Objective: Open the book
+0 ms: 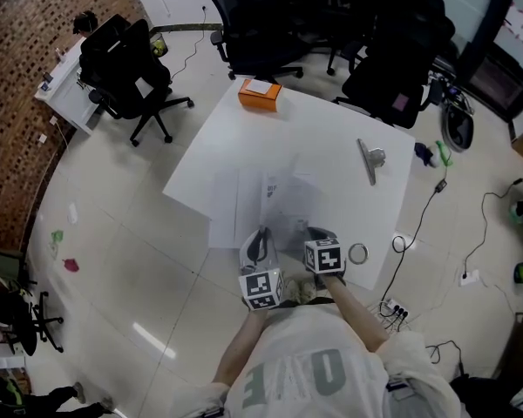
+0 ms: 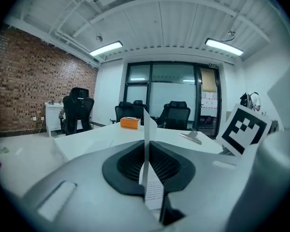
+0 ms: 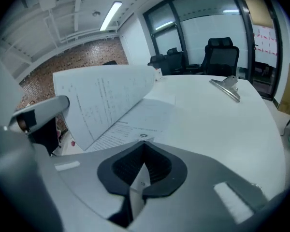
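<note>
The book (image 1: 270,200) is a thin white booklet lying near the front edge of the white table (image 1: 331,138). My left gripper (image 1: 258,244) is at the book's near left and pinches one printed page (image 2: 147,129), which stands on edge between its pads. My right gripper (image 1: 319,233) is at the near right, shut on a sliver of printed paper at the book's near edge (image 3: 135,180). In the right gripper view the lifted page (image 3: 106,98) curves up over the flat pages (image 3: 135,122) beneath it.
An orange box (image 1: 260,93) sits at the table's far corner and a metal clip (image 1: 370,158) lies to the right. A small ring (image 1: 358,253) rests by the near right edge. Black office chairs (image 1: 131,68) and floor cables (image 1: 418,225) surround the table.
</note>
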